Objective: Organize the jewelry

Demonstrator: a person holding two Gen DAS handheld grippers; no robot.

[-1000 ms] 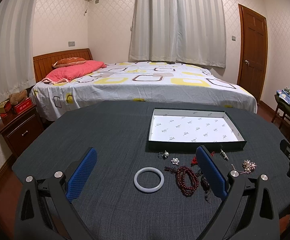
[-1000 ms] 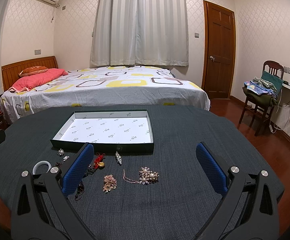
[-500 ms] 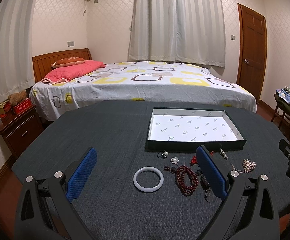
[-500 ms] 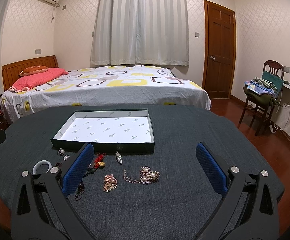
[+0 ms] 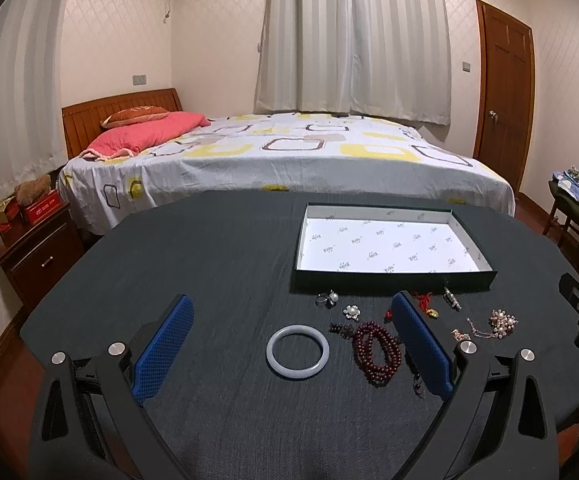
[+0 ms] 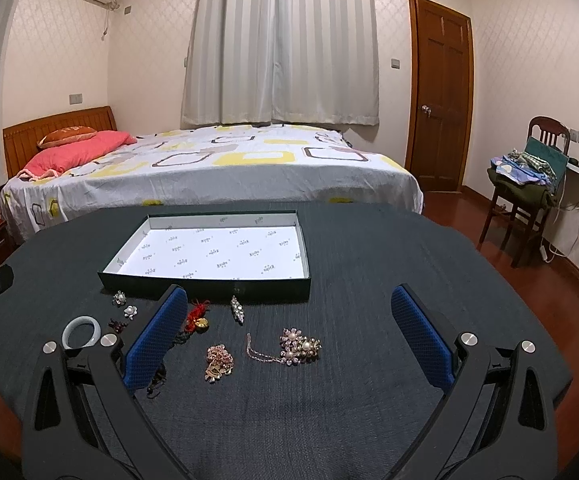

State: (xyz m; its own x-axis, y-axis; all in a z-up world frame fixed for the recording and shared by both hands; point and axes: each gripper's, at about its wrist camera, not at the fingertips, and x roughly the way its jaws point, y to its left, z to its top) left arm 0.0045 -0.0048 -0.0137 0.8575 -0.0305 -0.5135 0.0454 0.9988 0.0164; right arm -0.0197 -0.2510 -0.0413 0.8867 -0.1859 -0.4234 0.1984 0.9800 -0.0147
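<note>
An empty shallow box (image 5: 393, 278) (image 6: 209, 282) with a white printed lining lies on the dark cloth table. Jewelry is spread in front of it: a pale jade bangle (image 5: 297, 351) (image 6: 82, 331), dark red beads (image 5: 376, 351), a flower ring (image 5: 351, 312), a silver ring (image 5: 326, 299), a red-and-gold charm (image 6: 197, 317), a silver clip (image 6: 237, 309), a pink-gold brooch (image 6: 219, 362) and a pearl flower necklace (image 6: 300, 345). My left gripper (image 5: 291, 338) hovers open above the bangle. My right gripper (image 6: 288, 338) is open over the pearl necklace. Neither holds anything.
The round table (image 5: 209, 264) is draped in dark grey cloth. Behind it stands a bed (image 5: 289, 160) with a pink pillow. A nightstand (image 5: 37, 252) is at the left, and a chair (image 6: 529, 184) piled with clothes and a door (image 6: 441, 96) at the right.
Both views shift only slightly; the grippers stay open and the jewelry has not moved.
</note>
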